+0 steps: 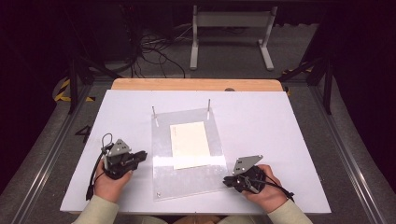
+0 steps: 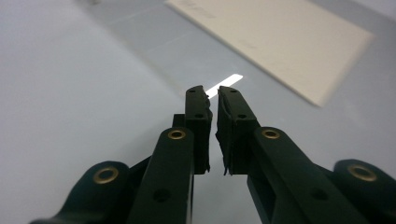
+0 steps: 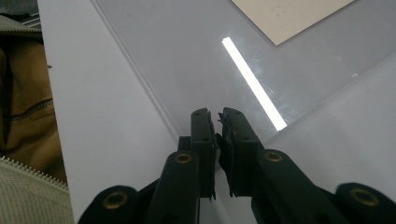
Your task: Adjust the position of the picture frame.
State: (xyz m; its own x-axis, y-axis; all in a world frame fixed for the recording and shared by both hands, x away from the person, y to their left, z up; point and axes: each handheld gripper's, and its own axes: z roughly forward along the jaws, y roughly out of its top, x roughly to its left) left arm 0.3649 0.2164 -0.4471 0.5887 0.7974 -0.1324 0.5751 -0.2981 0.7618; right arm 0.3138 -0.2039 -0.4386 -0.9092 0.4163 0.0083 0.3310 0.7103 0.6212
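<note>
A clear acrylic plate (image 1: pixel 187 175) lies in the middle of the white table (image 1: pixel 261 121), with two thin metal pins (image 1: pixel 208 104) standing at its far corners. A cream sheet of paper (image 1: pixel 189 144) rests flat on the plate. My left gripper (image 1: pixel 141 156) sits on the table just left of the plate, jaws pointing right, shut with nothing between them (image 2: pixel 212 95). My right gripper (image 1: pixel 226 181) rests at the plate's near right corner, jaws pointing left, also shut and empty (image 3: pixel 215 114). The paper (image 2: pixel 275 42) shows ahead of the left jaws.
The table's wooden far edge (image 1: pixel 196 84) borders a floor with cables (image 1: pixel 154 51) and a white metal stand (image 1: pixel 231 35). A bright light reflection (image 3: pixel 252 84) streaks the plate. A person's jacket (image 3: pixel 23 116) is at the near table edge.
</note>
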